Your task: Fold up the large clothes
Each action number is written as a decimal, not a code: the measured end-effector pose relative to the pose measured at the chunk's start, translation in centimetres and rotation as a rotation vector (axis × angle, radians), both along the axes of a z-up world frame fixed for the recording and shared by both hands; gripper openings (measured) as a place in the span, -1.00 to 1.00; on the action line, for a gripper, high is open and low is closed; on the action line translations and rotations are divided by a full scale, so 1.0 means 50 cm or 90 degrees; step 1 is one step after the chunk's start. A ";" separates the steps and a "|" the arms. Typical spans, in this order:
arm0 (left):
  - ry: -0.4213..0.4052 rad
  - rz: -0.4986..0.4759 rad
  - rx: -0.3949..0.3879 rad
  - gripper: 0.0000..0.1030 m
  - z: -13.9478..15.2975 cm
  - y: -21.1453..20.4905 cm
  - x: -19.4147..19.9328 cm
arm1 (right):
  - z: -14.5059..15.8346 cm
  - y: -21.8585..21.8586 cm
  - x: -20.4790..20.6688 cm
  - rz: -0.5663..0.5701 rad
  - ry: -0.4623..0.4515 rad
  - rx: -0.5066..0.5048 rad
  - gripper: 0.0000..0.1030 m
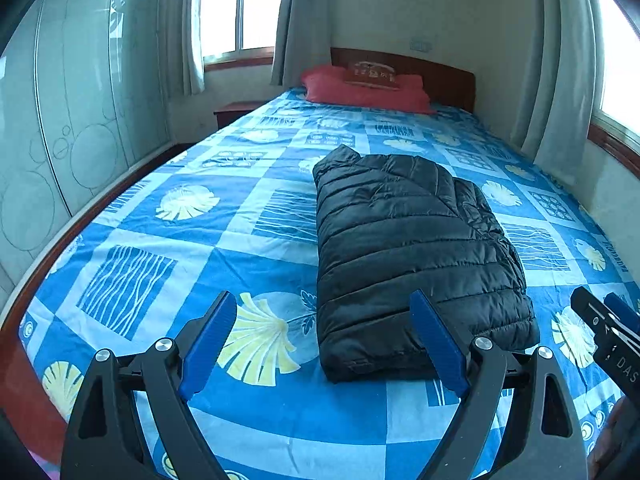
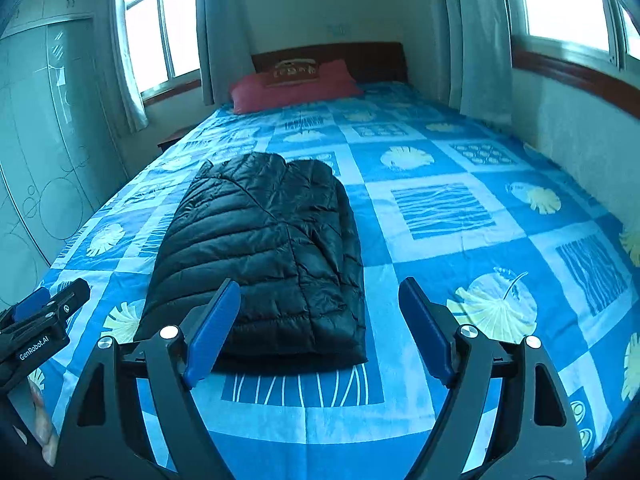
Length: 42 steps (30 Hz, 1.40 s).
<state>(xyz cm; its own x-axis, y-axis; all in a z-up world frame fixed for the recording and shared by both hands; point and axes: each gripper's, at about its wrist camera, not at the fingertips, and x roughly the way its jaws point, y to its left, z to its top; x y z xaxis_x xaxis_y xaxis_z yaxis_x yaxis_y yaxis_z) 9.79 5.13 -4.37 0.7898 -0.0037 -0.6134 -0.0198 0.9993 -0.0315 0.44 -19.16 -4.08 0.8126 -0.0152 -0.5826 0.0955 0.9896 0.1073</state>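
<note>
Blue patchwork sheeting with pale leaf prints is spread over the bed (image 1: 208,240), which is flanked by a frosted wardrobe (image 1: 60,120) on one side and curtained windows on the others. A red pillow (image 1: 360,90) is laid against the wooden headboard (image 1: 444,76). A black quilted jacket (image 1: 412,256) is seen folded into a compact rectangle on the middle of the sheet, nearer the foot. The left gripper (image 1: 326,340) is held wide open, empty, just short of the jacket's near edge. The right gripper (image 2: 320,330) is likewise spread wide, nothing being held.
</note>
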 end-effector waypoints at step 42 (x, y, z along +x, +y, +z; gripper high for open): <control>0.020 0.000 0.007 0.71 -0.016 -0.024 -0.005 | -0.014 0.011 -0.007 0.007 0.006 -0.001 0.59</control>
